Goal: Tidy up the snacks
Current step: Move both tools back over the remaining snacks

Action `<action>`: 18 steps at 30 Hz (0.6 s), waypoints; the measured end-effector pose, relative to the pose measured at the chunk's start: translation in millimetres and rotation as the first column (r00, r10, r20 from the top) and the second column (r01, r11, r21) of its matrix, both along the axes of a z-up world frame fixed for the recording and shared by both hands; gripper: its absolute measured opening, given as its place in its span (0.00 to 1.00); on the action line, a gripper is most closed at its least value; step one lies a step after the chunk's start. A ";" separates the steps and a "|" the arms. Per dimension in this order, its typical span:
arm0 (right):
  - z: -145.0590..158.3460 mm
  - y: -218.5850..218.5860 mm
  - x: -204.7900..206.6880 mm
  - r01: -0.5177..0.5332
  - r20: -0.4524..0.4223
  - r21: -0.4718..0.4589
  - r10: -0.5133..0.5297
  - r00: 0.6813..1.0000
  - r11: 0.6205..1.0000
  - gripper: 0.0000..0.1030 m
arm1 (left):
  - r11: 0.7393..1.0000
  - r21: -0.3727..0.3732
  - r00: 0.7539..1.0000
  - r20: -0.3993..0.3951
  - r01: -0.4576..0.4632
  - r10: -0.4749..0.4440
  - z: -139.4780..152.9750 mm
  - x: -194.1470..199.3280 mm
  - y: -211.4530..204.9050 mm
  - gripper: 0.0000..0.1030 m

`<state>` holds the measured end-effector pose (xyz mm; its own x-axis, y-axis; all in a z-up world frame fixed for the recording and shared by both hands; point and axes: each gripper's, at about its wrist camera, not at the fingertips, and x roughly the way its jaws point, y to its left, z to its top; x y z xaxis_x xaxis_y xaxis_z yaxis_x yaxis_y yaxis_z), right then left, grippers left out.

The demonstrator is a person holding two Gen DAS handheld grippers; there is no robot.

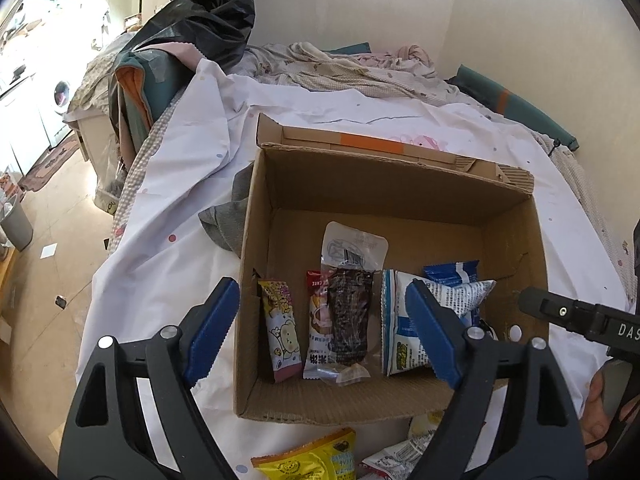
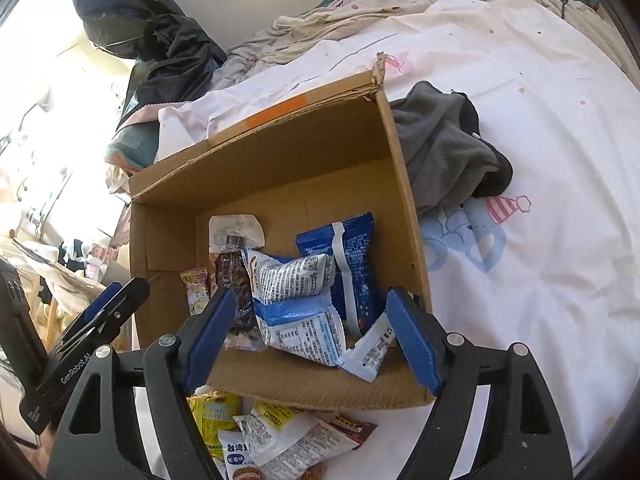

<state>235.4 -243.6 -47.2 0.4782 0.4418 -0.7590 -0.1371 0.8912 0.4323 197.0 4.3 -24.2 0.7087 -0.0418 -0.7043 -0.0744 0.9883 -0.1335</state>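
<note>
An open cardboard box (image 1: 340, 406) (image 2: 304, 152) sits on a white bedsheet. Lying in it are a pink bear-print pack (image 1: 280, 332), a red-and-white pack (image 1: 316, 332), a dark clear-wrapped snack (image 1: 350, 312) (image 2: 236, 280), white-and-blue packs (image 1: 400, 344) (image 2: 296, 280) and a blue pack (image 2: 352, 248). My left gripper (image 1: 322, 286) is open over the box's near left side, with nothing held. My right gripper (image 2: 310, 294) is open over the white-and-blue packs, its pads apart from them. Each gripper shows at the edge of the other's view.
More snack packs lie on the sheet in front of the box: a yellow one (image 1: 312, 460) (image 2: 216, 412) and white ones (image 2: 280, 440). A grey cloth (image 1: 228, 224) (image 2: 444, 148) lies against the box's side. Rumpled bedding and a black bag (image 1: 200, 20) lie behind.
</note>
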 end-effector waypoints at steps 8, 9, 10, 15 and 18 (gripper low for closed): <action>7.3 -1.8 -17.6 -0.009 0.010 -0.009 0.009 1.000 1.000 0.79 | 1.000 0.004 1.000 0.012 -0.002 0.002 8.9 -18.6 4.9 0.80; 8.1 -2.1 -20.1 -0.011 0.013 -0.011 0.012 1.000 1.000 0.79 | 1.000 0.008 1.000 0.006 0.002 -0.002 10.4 -20.1 5.6 0.80; 8.9 -2.0 -22.9 -0.013 0.016 -0.011 0.014 1.000 1.000 0.79 | 1.000 0.013 1.000 0.005 0.004 -0.004 11.8 -21.6 5.8 0.80; 5.2 2.6 -36.8 -0.037 0.001 -0.024 0.037 0.999 0.999 0.79 | 1.000 0.028 1.000 0.022 -0.015 0.014 19.2 -33.7 10.5 0.81; 4.4 4.5 -46.8 -0.050 -0.001 -0.030 0.050 0.999 0.998 0.79 | 1.000 0.015 1.000 0.018 -0.018 0.017 20.7 -42.8 13.5 0.88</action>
